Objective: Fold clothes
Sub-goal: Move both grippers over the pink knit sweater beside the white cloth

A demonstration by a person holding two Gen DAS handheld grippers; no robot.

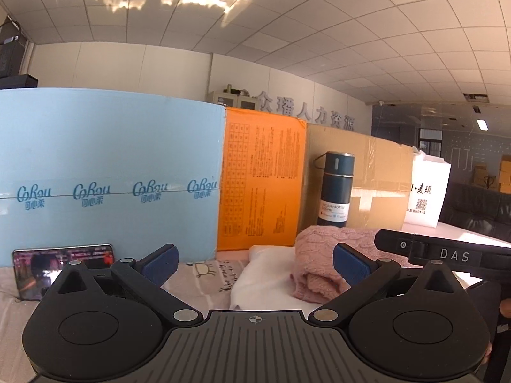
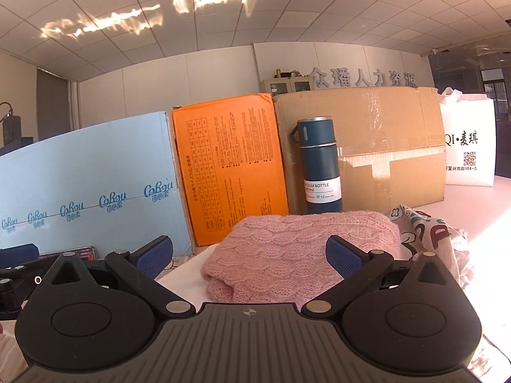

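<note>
A folded pink knitted sweater (image 2: 297,255) lies on a white garment (image 2: 185,274) on the bed. My right gripper (image 2: 249,258) is open just in front of the sweater, its blue pads (image 2: 343,260) wide apart with nothing between them. In the left wrist view the same pink sweater (image 1: 322,255) sits ahead to the right, resting on the white garment (image 1: 265,277). My left gripper (image 1: 255,265) is open and holds nothing. The right gripper's black body (image 1: 447,255) shows at the right edge of that view. A patterned cloth (image 2: 428,233) lies crumpled right of the sweater.
A light blue box (image 1: 105,175), an orange box (image 1: 262,178) and a cardboard box (image 1: 377,178) form a wall behind the clothes. A dark blue vacuum bottle (image 2: 319,166) stands before the cardboard box. A white bag (image 2: 469,146) is at far right. A lit phone (image 1: 41,265) leans left.
</note>
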